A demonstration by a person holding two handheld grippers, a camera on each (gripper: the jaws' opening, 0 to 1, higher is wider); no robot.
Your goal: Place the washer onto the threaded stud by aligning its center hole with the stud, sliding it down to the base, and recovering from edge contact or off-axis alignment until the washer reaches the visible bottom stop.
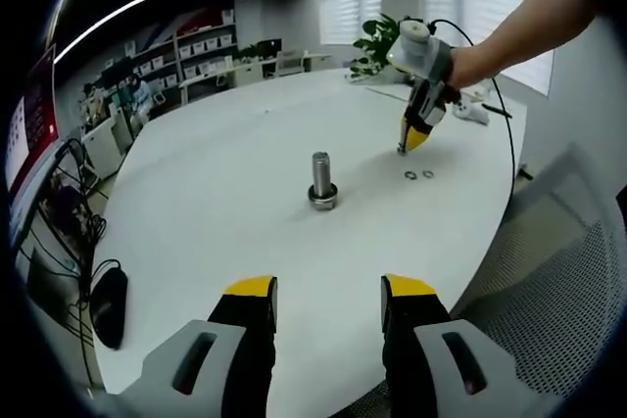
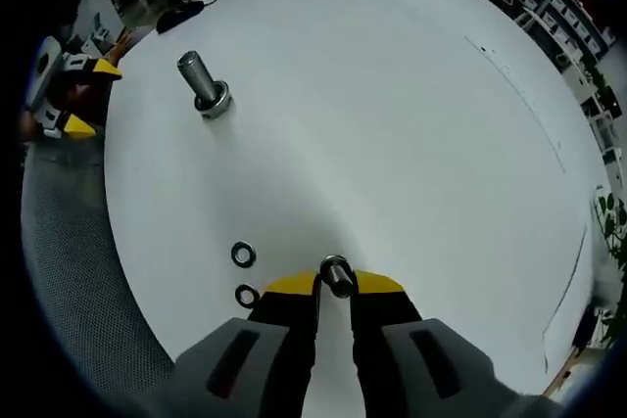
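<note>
A threaded steel stud point(image 1: 322, 180) stands upright on its round base near the middle of the white table point(image 1: 225, 203). In the left gripper view my left gripper point(image 1: 328, 293) is open and holds nothing, well short of the stud. Beyond the stud, my right gripper point(image 1: 403, 148) points down at the table beside two loose washers point(image 1: 419, 175). In the right gripper view my right gripper point(image 2: 334, 287) is shut on a washer point(image 2: 336, 274) held between its yellow tips. Two more washers point(image 2: 243, 255) point(image 2: 247, 295) lie to their left. The stud point(image 2: 204, 83) stands far off at upper left.
A black mouse point(image 1: 108, 305) with a cable lies near the table's left edge. A white object point(image 1: 470, 111) lies behind the right gripper. A mesh chair point(image 1: 573, 281) stands at the table's right edge. Shelves and a plant point(image 1: 384, 38) line the back.
</note>
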